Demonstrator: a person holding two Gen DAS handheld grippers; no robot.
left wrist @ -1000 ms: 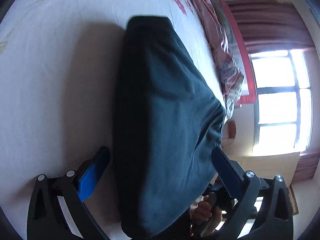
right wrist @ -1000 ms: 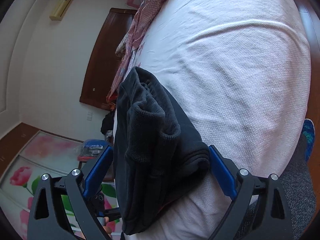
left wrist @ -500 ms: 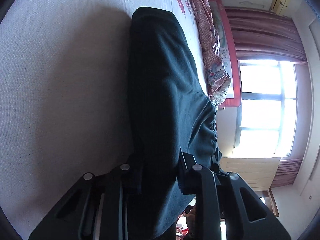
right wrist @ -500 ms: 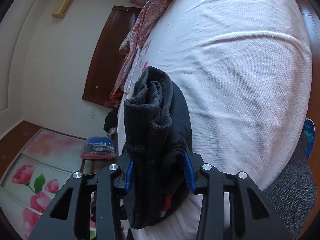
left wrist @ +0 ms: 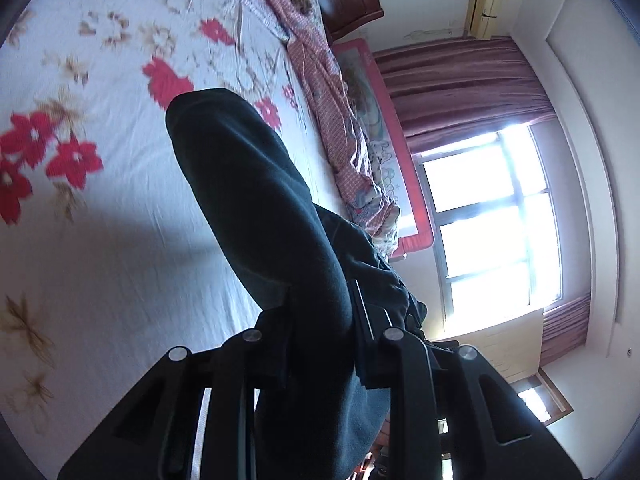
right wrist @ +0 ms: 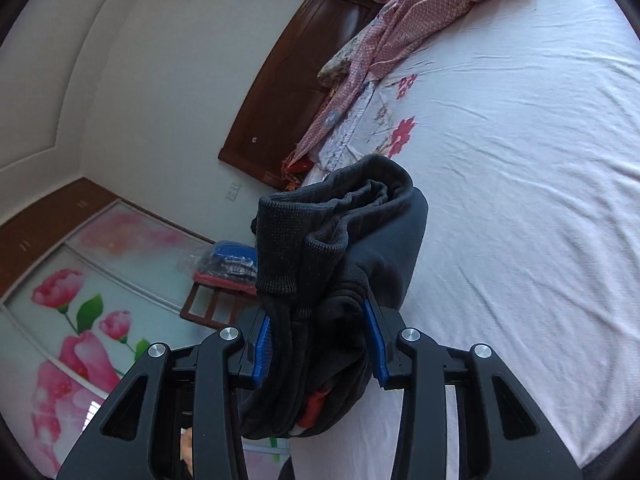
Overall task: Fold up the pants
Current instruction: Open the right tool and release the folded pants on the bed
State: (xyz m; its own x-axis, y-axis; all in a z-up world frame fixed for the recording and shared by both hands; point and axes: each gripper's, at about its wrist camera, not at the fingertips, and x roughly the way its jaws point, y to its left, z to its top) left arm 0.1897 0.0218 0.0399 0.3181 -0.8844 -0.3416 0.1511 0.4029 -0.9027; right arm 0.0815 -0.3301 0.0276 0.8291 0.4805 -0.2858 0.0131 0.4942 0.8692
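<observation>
No lettering, label, brand or number is legible anywhere in either wrist view of the bedroom.

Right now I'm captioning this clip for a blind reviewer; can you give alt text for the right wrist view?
The right gripper is clamped on a bunched stack of dark pants, ribbed cuffs on top, held above a white bedsheet with red flowers. Behind lie a rumpled pink quilt, a wooden headboard and a flower-painted wardrobe.
</observation>
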